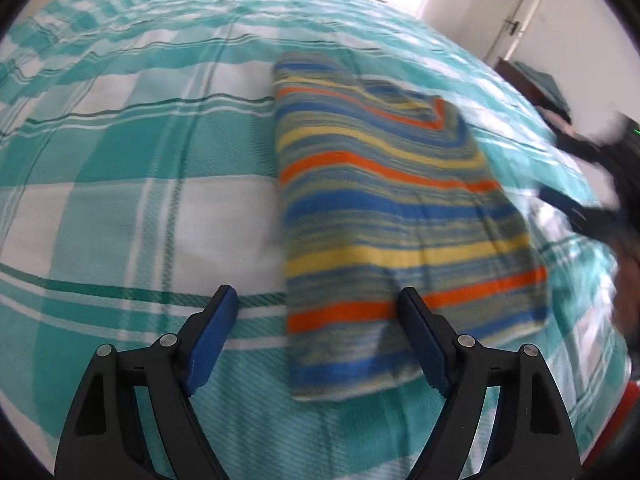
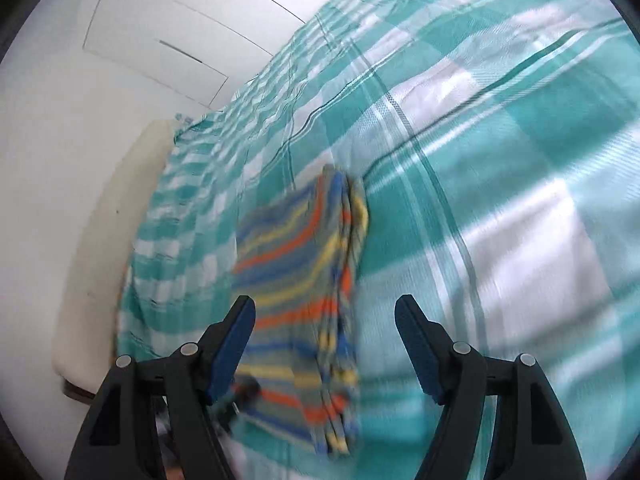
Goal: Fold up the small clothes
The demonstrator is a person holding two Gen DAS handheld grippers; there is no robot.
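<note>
Nearest in the left wrist view, the left hand-held gripper [image 1: 316,320] hangs over the bed with its blue-padded jaws spread wide and nothing clamped between them; its right finger [image 1: 424,344] overlaps the near corner of the striped garment [image 1: 392,208] in the picture, but whether it touches the cloth cannot be told. In the right wrist view the right hand-held gripper [image 2: 325,344] also stands apart at the jaws, fairly wide, with nothing held; the garment shows in the gap between its fingers, lying on the bed below.

The striped garment, banded in blue, orange, yellow and grey-green, lies folded into a long narrow rectangle on the bedspread [image 1: 120,184], a teal and white check with thin dark green lines. One edge of the fold shows stacked layers in the right wrist view [image 2: 344,280]. Both views are smeared with motion blur, so fine detail in the fabric is lost. No brand, label or writing can be read on the garment, the grippers or the bedspread.

At the right edge of the left wrist view the other gripper appears as a dark blur [image 1: 592,184], just beside the garment's far side. Farther off, beyond the bed, stands a white door [image 1: 560,20] with a dark handle, and in the right wrist view a white wall [image 2: 48,140] and white panelled fronts [image 2: 192,20]
</note>
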